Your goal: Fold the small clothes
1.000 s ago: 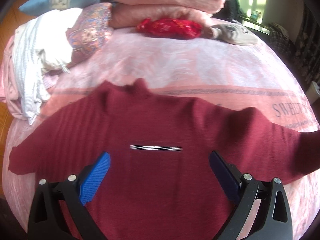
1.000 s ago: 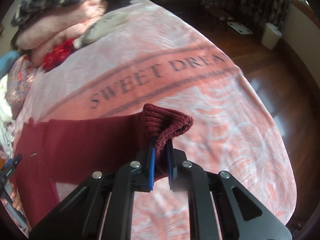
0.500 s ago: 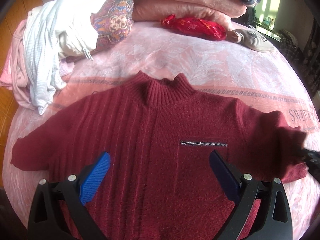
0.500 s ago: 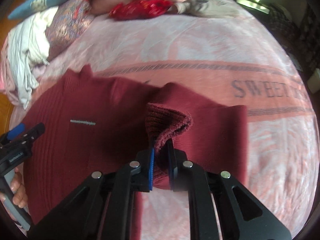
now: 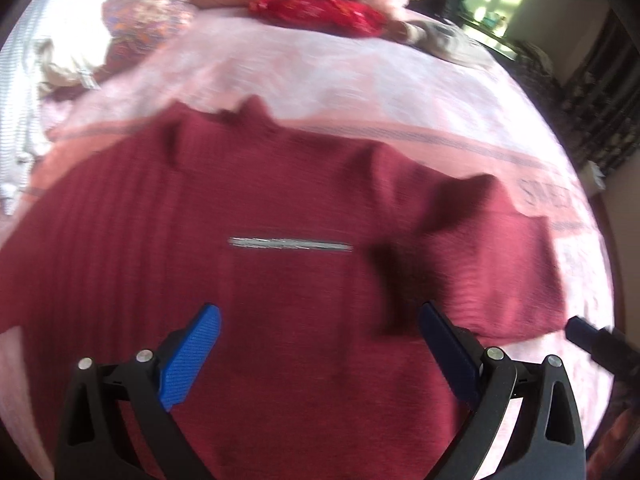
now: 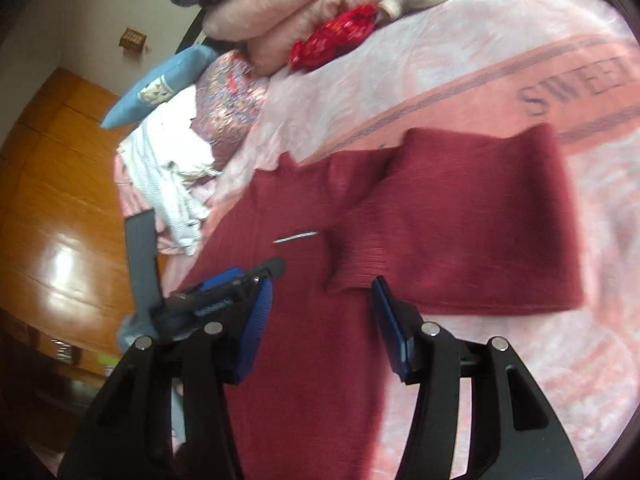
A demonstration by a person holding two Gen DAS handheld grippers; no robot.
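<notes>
Right wrist view shows the right gripper (image 6: 322, 326) with its jaws just opened and nothing between them; the sleeve (image 6: 460, 224) lies folded across the maroon sweater (image 6: 304, 360) at frame centre, on the pink bed (image 6: 460, 72). Left wrist view shows the left gripper (image 5: 320, 344), jaws wide and empty, above the sweater's lower middle.

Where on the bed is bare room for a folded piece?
Bare pink blanket lies between the maroon sweater collar and the red bundle, and beyond the folded sleeve around the lettering. The white clothes pile side is crowded.
</notes>
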